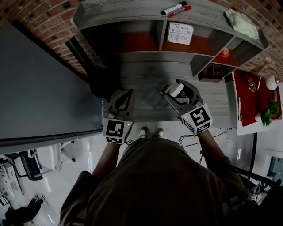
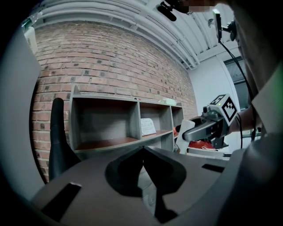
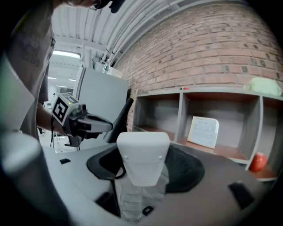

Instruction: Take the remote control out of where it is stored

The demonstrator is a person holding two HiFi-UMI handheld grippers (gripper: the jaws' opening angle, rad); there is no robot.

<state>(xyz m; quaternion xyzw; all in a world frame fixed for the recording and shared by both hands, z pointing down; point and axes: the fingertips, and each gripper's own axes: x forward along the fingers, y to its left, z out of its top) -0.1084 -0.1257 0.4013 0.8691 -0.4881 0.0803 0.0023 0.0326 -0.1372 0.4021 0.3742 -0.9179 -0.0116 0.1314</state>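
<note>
Brick wall [image 2: 110, 57] backs everything we see. A grey shelf unit [image 1: 146, 62] stands against it, its open compartments floored in reddish brown.

At nine o'clock in the head view, a wide grey panel [image 1: 40, 79] takes up the left side. A black curved piece [image 1: 82, 55] leans at the shelf unit's left end, toward ten o'clock.

Just left of centre, our left gripper [image 1: 124, 98] points toward the unit. Its fingers are clenched tip to tip with nothing between them, as its own view makes plain.

Beside it and a little apart, just right of centre, our right gripper [image 1: 172, 88] has its fingers grasping the remote control [image 1: 177, 91]. The remote control is a white body gripped between the pads, with its broad end reaching past the tips. It is held in the air in front of the shelf unit, outside every compartment.

Above it, at twelve o'clock, a white printed card [image 1: 180, 33] leans in the middle compartment. On the unit's top, a black marker [image 1: 173, 8] and a red marker [image 1: 179, 11] lie side by side near one o'clock.

At two o'clock, a small red object [image 1: 225, 53] sits in the right-hand compartment. A pale green cloth [image 1: 241, 23] lies crumpled at the right end of the top.

At three o'clock stands a desk [image 1: 247, 95] under a red cover.
</note>
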